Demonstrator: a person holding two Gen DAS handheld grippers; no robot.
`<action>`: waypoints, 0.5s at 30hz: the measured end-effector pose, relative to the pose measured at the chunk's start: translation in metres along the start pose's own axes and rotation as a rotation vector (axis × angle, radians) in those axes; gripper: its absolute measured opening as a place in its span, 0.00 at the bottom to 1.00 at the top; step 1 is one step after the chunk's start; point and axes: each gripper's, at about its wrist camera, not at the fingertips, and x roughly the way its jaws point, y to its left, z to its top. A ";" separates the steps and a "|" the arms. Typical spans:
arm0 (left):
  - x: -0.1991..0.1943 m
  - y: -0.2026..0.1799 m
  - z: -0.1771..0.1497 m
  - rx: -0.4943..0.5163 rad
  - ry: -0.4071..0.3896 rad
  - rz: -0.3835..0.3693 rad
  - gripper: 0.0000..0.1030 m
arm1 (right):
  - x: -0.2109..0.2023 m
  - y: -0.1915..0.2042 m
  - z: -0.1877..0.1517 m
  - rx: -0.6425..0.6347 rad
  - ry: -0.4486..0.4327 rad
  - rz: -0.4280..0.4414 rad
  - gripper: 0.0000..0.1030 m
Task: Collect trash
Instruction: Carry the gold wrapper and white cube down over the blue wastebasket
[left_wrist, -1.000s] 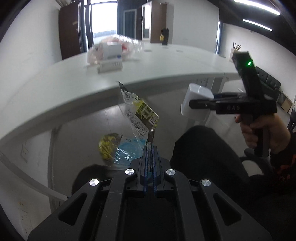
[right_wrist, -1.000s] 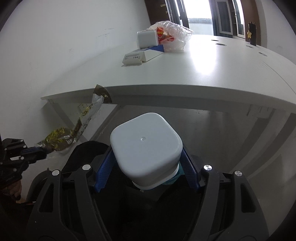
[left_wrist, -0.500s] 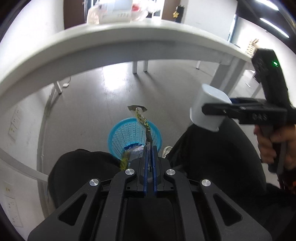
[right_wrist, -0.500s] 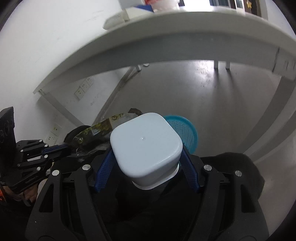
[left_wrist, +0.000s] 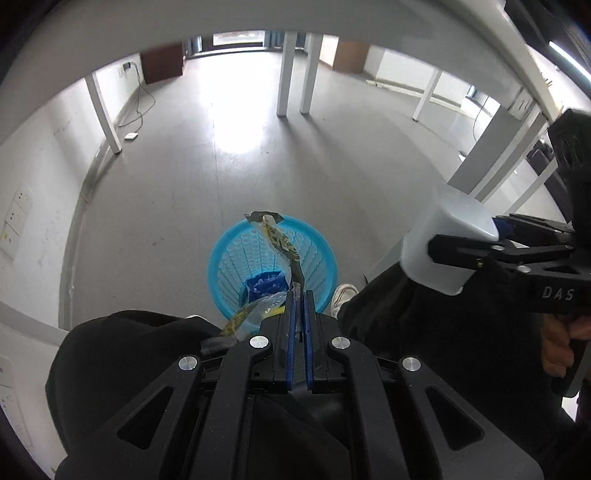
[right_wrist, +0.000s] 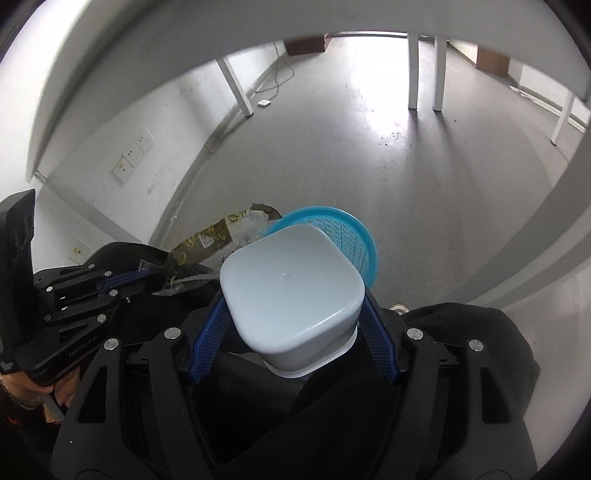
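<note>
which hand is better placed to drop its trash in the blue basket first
Left. The left gripper pinches the wrapper with it hanging over the blue basket. The right gripper holds the white container off to the basket's side.

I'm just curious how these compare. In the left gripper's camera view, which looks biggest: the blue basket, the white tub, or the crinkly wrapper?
1. Blue basket, largest as seen.
2. White tub, though it sits nearer the camera, so its true size is unsure.
3. Wrapper, a thin strip, partly hidden by the left gripper.
</note>
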 end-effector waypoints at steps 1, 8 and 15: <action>0.003 -0.001 0.001 0.008 0.002 0.006 0.03 | 0.006 0.001 0.002 -0.002 0.008 -0.001 0.63; 0.025 0.013 0.019 -0.025 0.026 0.031 0.03 | 0.039 0.000 0.004 -0.008 0.061 -0.033 0.63; 0.061 0.040 0.029 -0.115 0.133 -0.015 0.03 | 0.078 -0.011 0.020 0.022 0.125 -0.015 0.63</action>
